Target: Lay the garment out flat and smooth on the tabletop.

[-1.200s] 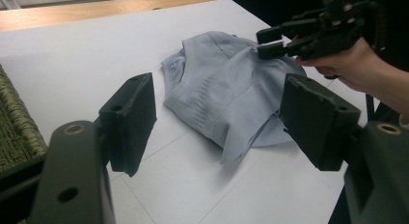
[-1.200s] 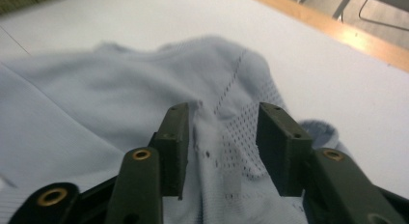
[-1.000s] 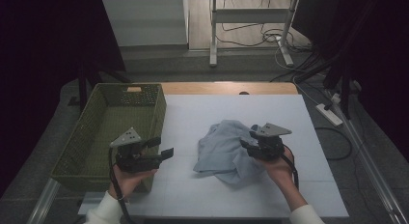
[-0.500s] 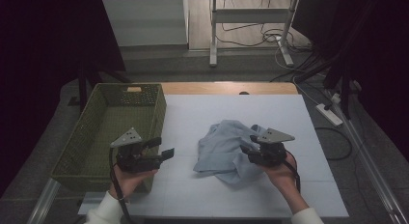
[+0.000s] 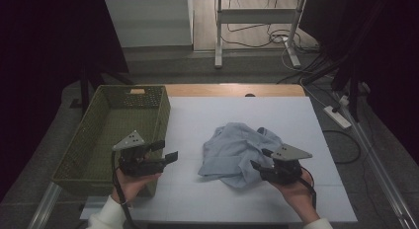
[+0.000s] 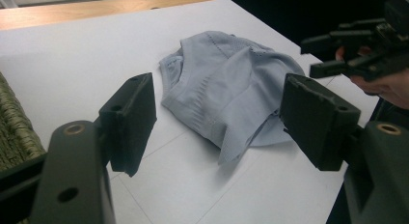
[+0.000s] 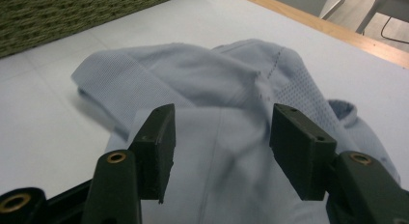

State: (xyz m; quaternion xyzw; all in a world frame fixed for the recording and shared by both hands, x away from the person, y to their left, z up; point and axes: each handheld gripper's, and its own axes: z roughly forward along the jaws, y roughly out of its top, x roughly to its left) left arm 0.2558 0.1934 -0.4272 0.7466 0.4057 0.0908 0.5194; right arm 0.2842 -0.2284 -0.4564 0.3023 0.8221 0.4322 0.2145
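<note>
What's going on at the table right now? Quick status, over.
Both grippers open: left gripper hangs by the basket, right gripper jaws just opening at the shirt's edge. Blue shirt crumpled on table. Nothing in the way.

Dim room, dark surroundings, table evenly lit, soft shadows, close views slightly soft

The right gripper [image 7: 219,151], fingers [image 7: 156,147] just opening, hovers over the crumpled light-blue garment [image 7: 231,108].
</note>
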